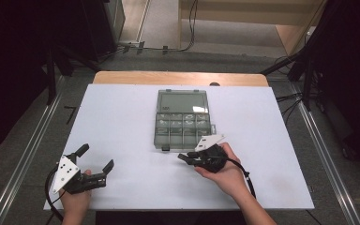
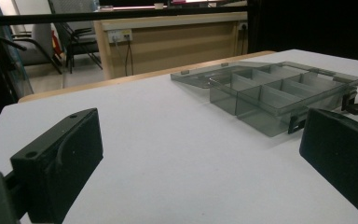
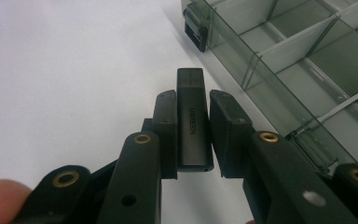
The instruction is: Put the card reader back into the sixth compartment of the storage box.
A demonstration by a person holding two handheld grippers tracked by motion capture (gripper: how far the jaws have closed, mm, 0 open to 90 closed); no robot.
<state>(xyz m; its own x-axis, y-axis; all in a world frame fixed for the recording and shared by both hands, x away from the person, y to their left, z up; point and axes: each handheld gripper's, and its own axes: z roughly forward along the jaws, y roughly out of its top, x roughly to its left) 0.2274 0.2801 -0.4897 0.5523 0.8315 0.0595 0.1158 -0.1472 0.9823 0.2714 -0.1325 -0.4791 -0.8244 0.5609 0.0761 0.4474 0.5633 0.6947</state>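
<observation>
A person sits at a white surface (image 1: 122, 122) and holds a pair of black tongs in each hand, seen from above.

The right tongs (image 1: 183, 156) lie low over the surface, just in front of the near edge of a smoky clear plastic organiser box (image 1: 183, 127). In the right gripper view they (image 3: 192, 135) are clenched on a small black block (image 3: 192, 122) printed with the word UGREEN. The block stands lengthwise between the two pads, gripped on both long sides, with its far end sticking out past the tips. It hangs above bare white surface, just beside the box's front wall and near the box's black latch (image 3: 196, 31).

The organiser box sits in the middle of the surface, its lid (image 1: 182, 101) folded flat open on the far side. Its tray is split into two rows of small compartments by clear dividers. What the compartments hold cannot be made out from above.

The left tongs (image 1: 95, 157) rest at the near left corner of the surface, well apart from the box. They are released, the two pads spread wide with nothing between them. In the left gripper view they (image 2: 200, 154) frame bare surface, with the box (image 2: 279, 95) farther off to the right.

Beyond the surface lie grey floor, cables and pale wooden furniture.
</observation>
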